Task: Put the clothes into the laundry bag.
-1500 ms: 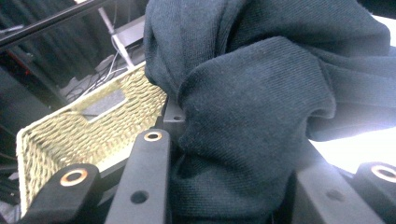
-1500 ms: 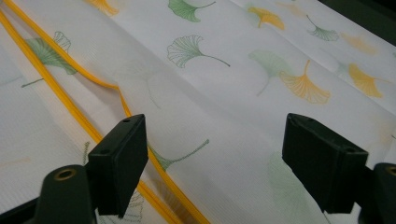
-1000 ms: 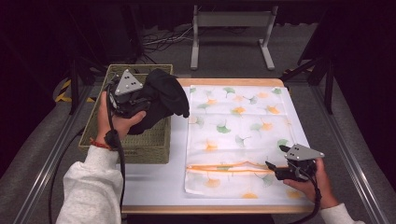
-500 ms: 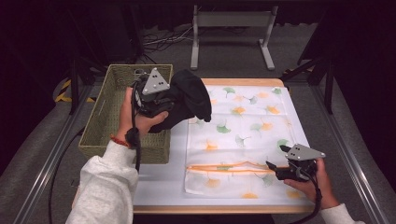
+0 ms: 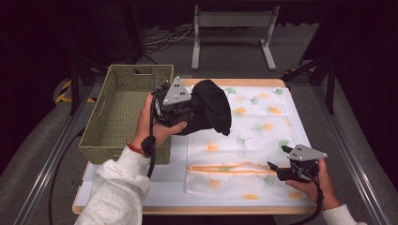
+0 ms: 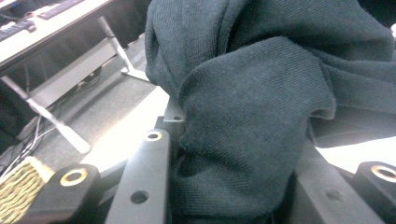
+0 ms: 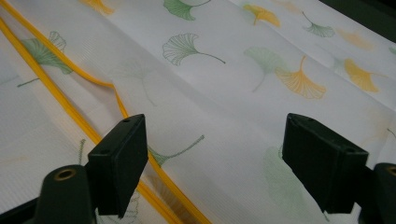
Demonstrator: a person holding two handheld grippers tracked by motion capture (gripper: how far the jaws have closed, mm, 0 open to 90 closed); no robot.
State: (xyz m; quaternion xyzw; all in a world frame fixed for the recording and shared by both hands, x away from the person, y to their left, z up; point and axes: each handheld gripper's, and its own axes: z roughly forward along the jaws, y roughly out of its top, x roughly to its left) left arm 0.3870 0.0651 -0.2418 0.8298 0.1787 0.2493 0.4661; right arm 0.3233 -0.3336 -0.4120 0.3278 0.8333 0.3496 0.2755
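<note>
The dark garment (image 5: 211, 110) hangs bunched in the left gripper (image 5: 180, 105), whose jaws are clamped on a thick fold of it, held in the air between the woven basket (image 5: 119, 110) and the leaf-printed mesh bag (image 5: 248, 140) on the table (image 5: 171, 164). The right gripper (image 5: 281, 168) rests with jaws spread wide over the bag near its orange zipper (image 5: 225, 168), gripping nothing. The likely trouble: the zipper mouth looks nearly flat, so the loose cloth could pile on top of the bag, or slide from the jaws if only an outer fold is pinched.
</note>
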